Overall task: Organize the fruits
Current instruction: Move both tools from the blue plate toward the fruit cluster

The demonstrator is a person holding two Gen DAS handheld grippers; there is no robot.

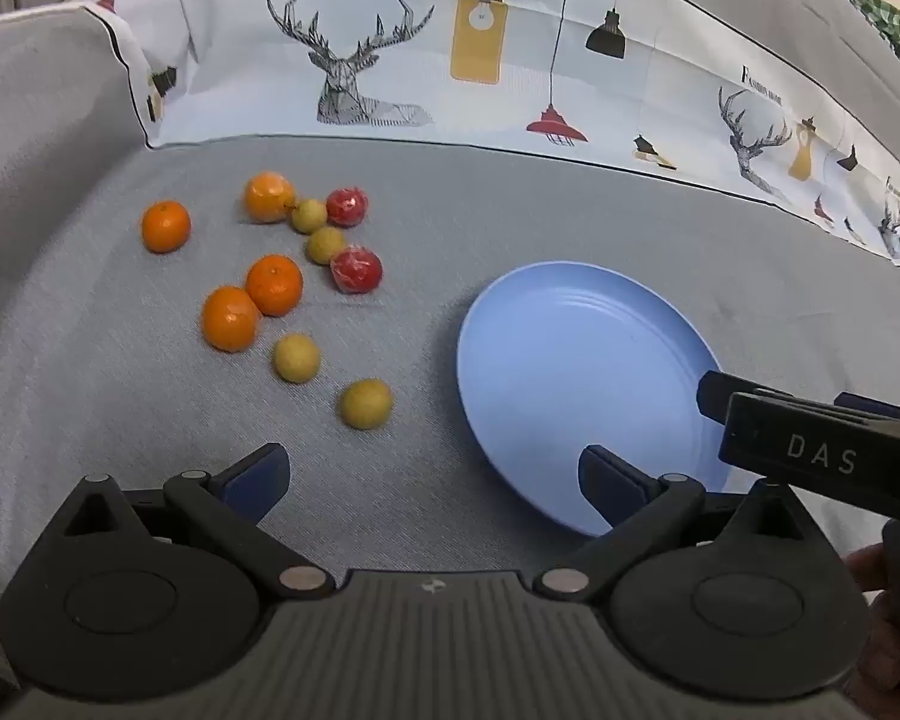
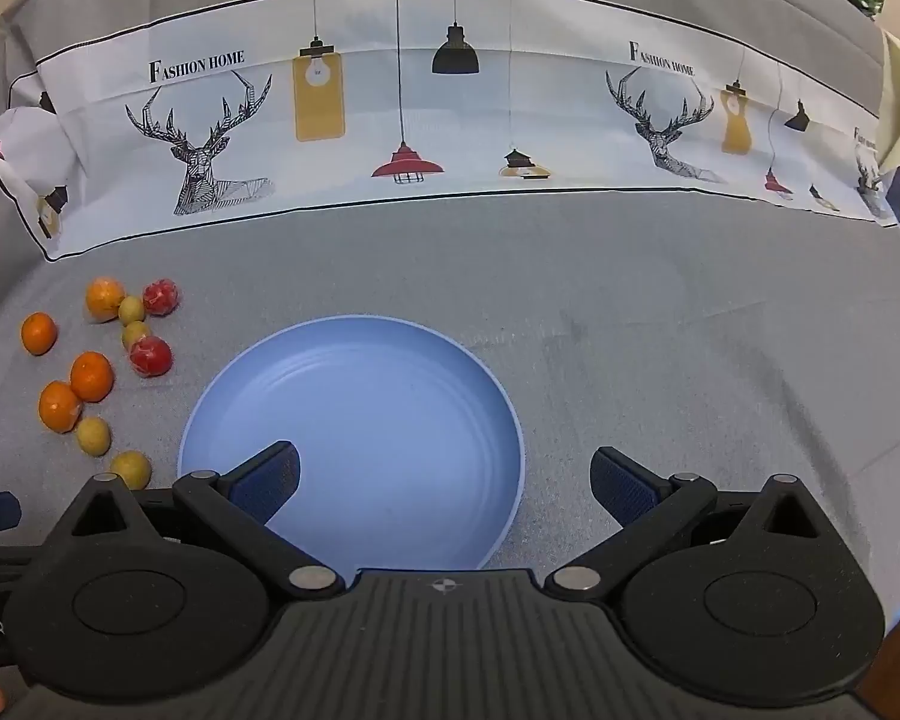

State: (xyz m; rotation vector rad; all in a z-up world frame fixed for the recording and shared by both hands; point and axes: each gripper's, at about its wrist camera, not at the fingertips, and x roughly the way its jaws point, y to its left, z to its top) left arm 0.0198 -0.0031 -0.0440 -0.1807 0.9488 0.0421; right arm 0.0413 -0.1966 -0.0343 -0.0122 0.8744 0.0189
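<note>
Left gripper [image 1: 432, 480] and right gripper [image 2: 444, 483]: both released, empty.
Round pale-blue plastic plate [image 2: 390, 360] lay bare; small orange mandarins [image 1: 229, 318] scattered beside it.

Left gripper [image 1: 432, 480] and right gripper [image 2: 444, 483] both angle downward, jaws spread wide, nothing between them

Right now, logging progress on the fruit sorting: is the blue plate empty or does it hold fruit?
Empty. The blue plate shows only bare surface in both views; the fruits all lie on the grey cloth beside it.
</note>
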